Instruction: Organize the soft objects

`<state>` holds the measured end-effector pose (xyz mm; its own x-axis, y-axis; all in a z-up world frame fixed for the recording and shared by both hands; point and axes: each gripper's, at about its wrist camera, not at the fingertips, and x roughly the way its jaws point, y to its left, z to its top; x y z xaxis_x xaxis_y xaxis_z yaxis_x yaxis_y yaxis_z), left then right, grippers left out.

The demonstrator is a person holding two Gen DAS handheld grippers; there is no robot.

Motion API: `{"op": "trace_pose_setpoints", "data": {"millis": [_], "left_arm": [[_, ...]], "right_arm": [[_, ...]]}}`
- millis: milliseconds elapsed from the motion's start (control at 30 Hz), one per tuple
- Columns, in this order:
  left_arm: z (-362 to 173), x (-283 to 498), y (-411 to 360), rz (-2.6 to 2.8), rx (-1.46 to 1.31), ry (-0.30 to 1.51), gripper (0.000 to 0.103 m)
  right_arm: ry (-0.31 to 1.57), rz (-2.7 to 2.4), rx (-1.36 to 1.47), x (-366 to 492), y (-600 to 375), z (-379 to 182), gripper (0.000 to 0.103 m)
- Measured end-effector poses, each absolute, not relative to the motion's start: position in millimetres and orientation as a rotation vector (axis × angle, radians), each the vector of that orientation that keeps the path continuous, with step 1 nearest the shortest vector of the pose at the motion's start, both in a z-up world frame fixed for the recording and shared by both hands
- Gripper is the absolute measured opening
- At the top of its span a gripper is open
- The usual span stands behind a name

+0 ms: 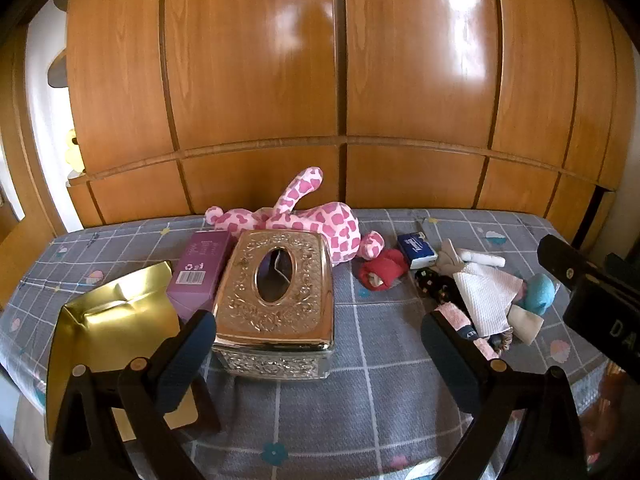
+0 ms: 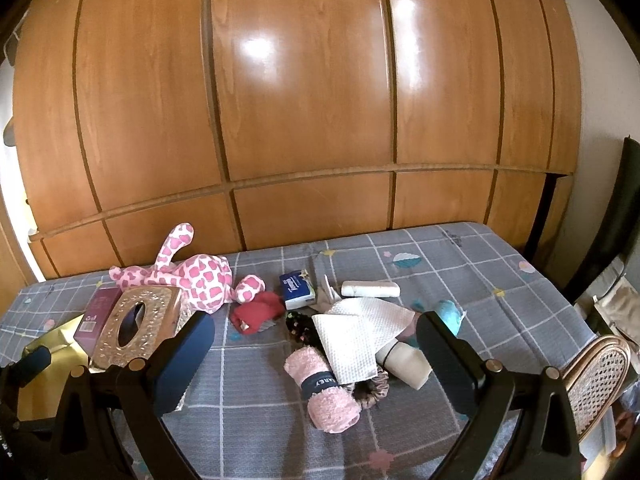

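Grey checked cloth (image 1: pixel 320 412) covers the table in the left wrist view. The left gripper (image 1: pixel 318 354) stands wide open in the lower part of the frame and holds nothing. Between its fingers, nearer the left one, sits an ornate metal tissue box (image 1: pixel 276 300). A gold bag (image 1: pixel 108 332) and a purple carton (image 1: pixel 200 268) lie at the left. The pink spotted plush toy (image 1: pixel 312 220) lies behind the box, at the centre of the frame. A red cloth (image 1: pixel 382 270) and a white paper towel (image 1: pixel 486 296) are at the right, beyond the right finger.

In the right wrist view the right gripper (image 2: pixel 316 354) is also wide open and empty. A rolled pink towel (image 2: pixel 330 392) lies between its fingers, low in the centre, touching neither. The paper towel (image 2: pixel 356 338) lies just behind the roll, and a scrunchie (image 2: pixel 374 390) is beside it. The plush toy (image 2: pixel 192 276) is at the upper left, well apart from the fingers.
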<state>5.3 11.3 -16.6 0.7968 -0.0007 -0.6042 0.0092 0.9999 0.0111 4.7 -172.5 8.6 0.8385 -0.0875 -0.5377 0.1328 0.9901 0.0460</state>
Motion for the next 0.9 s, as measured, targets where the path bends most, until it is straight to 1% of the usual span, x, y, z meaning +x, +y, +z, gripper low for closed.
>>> {"op": "trace_pose_setpoints", "data": {"millis": [900], "left_arm": [[-24,9,-8,-0.071,0.040,0.690,0.103]], "right_arm": [[0.579,-0.162,0.115,11,-198,0,0.103]]}}
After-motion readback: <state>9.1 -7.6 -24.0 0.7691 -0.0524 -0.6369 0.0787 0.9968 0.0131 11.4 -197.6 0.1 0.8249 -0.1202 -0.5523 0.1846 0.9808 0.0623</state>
